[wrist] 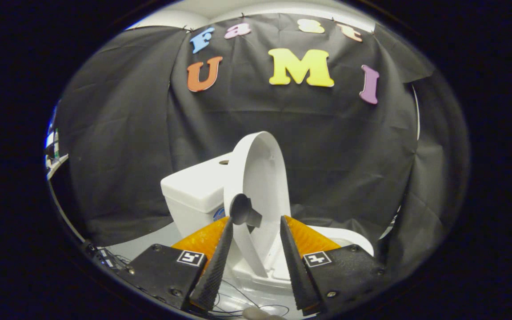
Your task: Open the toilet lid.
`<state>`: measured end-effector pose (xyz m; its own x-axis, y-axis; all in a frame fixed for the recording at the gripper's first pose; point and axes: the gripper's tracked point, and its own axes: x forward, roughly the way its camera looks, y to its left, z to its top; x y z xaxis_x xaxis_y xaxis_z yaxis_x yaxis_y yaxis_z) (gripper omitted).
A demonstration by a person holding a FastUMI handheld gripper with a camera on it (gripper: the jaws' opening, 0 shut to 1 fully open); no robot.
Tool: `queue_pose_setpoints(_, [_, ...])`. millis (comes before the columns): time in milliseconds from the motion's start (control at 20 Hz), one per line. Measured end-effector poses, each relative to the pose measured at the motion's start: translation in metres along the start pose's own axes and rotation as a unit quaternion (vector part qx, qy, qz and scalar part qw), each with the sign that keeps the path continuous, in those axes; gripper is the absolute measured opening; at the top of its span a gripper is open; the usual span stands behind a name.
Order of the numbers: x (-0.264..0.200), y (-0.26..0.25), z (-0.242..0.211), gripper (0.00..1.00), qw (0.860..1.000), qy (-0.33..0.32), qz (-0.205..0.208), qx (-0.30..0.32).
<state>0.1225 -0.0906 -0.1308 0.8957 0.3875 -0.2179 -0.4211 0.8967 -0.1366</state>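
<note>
A white toilet stands against the black cloth wall. Its lid (pixel 258 169) is raised, standing nearly upright and edge-on to me, in front of the tank (pixel 194 191). A dark round knob (pixel 242 210) sticks out of the lid's lower part. The white seat rim (pixel 349 235) shows low, beyond the right finger. My gripper (pixel 256 220) is open, and its fingers flank the base of the lid without pressing on it. The left fingertip sits just beside the knob.
Black cloth (pixel 127 146) hangs behind and on both sides of the toilet. Thin cables (pixel 247 302) lie on the pale floor below the fingers, and more wiring (pixel 105 258) runs along the floor to the left. A bright gap (pixel 51 151) opens past the cloth on the left.
</note>
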Motion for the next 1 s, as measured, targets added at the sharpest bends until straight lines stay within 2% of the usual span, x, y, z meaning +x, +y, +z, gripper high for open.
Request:
queue_pose_setpoints(150, [-0.024, -0.013, 0.017, 0.68, 0.999, -0.05, -0.005, 0.02])
queue_pose_setpoints(250, [-0.05, -0.032, 0.02, 0.85, 0.996, -0.074, -0.008, 0.039])
queue_pose_setpoints(350, [-0.077, -0.061, 0.023, 1.0, 0.993, -0.095, -0.028, 0.058])
queue_pose_setpoints(600, [-0.113, -0.121, 0.012, 1.0, 0.987, -0.125, -0.06, 0.076])
queue_pose_setpoints(800, [-0.125, -0.163, -0.023, 1.0, 0.985, -0.122, -0.099, 0.07])
queue_pose_setpoints(1000, [-0.129, -0.189, -0.045, 1.0, 0.981, -0.118, -0.126, 0.089])
